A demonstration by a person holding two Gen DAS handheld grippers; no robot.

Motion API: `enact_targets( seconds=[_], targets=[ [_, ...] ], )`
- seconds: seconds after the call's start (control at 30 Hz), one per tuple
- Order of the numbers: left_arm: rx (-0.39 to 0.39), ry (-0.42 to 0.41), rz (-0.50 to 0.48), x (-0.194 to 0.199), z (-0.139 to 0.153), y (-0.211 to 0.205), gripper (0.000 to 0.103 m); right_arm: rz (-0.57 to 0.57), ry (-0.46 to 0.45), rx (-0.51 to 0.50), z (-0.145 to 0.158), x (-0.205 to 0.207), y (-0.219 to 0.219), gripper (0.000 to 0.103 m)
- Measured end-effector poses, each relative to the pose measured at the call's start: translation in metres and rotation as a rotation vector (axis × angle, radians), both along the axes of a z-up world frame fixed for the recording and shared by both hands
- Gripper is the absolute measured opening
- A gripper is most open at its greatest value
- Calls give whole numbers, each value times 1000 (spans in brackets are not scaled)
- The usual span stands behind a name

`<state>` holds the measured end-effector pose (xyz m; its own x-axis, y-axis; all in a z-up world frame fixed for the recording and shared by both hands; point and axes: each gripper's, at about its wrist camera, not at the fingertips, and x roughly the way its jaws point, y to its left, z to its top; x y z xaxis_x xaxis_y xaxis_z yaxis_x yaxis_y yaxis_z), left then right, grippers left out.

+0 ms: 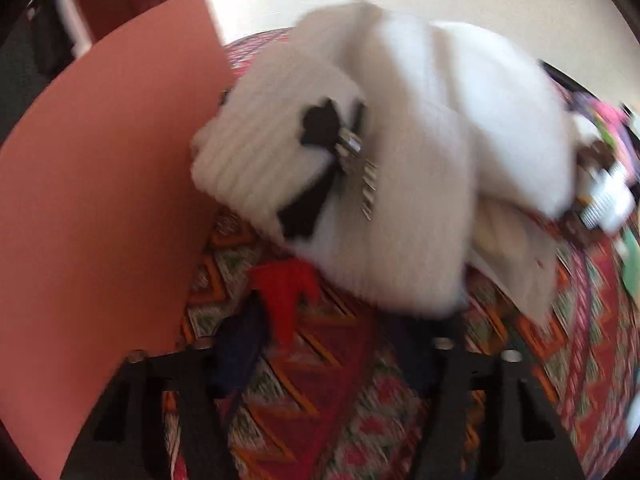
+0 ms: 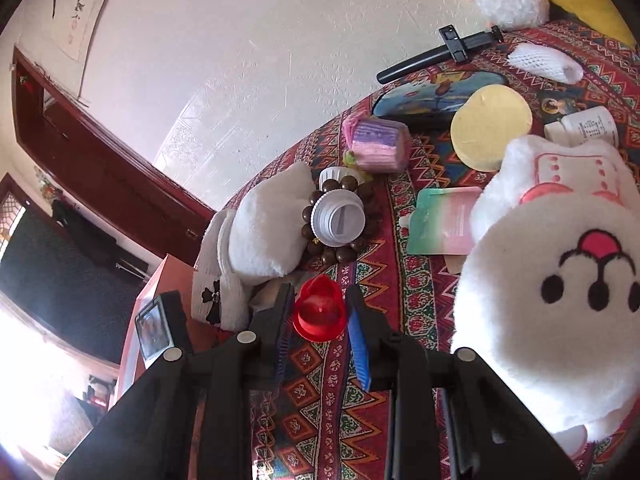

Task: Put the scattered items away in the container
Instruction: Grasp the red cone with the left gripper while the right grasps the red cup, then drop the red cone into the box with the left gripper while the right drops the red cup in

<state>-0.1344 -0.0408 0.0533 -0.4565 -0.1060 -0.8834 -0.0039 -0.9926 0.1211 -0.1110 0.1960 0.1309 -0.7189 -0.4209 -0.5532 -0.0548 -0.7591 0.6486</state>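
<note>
In the blurred left wrist view a white knitted sock (image 1: pixel 272 168) with a black cross lies on a white plush cloth (image 1: pixel 460 120), next to the salmon-pink box (image 1: pixel 100 200). My left gripper (image 1: pixel 336 316) points down at them with its jaws apart. The sock's lower end overlaps the right fingertip, and a small red thing (image 1: pixel 284 288) sits by the left one. In the right wrist view my right gripper (image 2: pixel 320 292) is shut on a red cap (image 2: pixel 320 314) above the patterned cloth (image 2: pixel 320 400). The sock (image 2: pixel 212 300) and the box (image 2: pixel 160 276) lie to its left.
Past the cap, a white bottle cap (image 2: pixel 338 220) rests inside a wooden bead bracelet (image 2: pixel 352 254). A pink-purple pack (image 2: pixel 378 144), a yellow disc (image 2: pixel 490 128), a green-pink pouch (image 2: pixel 444 220), a white bottle (image 2: pixel 588 126) and a black stick (image 2: pixel 440 54) lie beyond. A big white plush toy (image 2: pixel 560 280) fills the right.
</note>
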Motion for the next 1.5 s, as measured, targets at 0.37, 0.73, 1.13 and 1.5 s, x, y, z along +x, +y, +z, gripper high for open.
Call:
enact_targets(
  seconds=[0.37,0.73,1.13,1.5],
  targets=[
    [-210,215,-95,78,20,46,79,-21,-2,-46,0,5,9,25],
    [103,83,-2,-15,5,-11,35,4,-18,-37,-3,0,2,25],
    [439,159,-82,70,108,-69,20,-15,3,-66,2,4,10,25],
    [379,623,144,137,245,-212,21,-5,9,-28,5,4,-5,25]
  ],
)
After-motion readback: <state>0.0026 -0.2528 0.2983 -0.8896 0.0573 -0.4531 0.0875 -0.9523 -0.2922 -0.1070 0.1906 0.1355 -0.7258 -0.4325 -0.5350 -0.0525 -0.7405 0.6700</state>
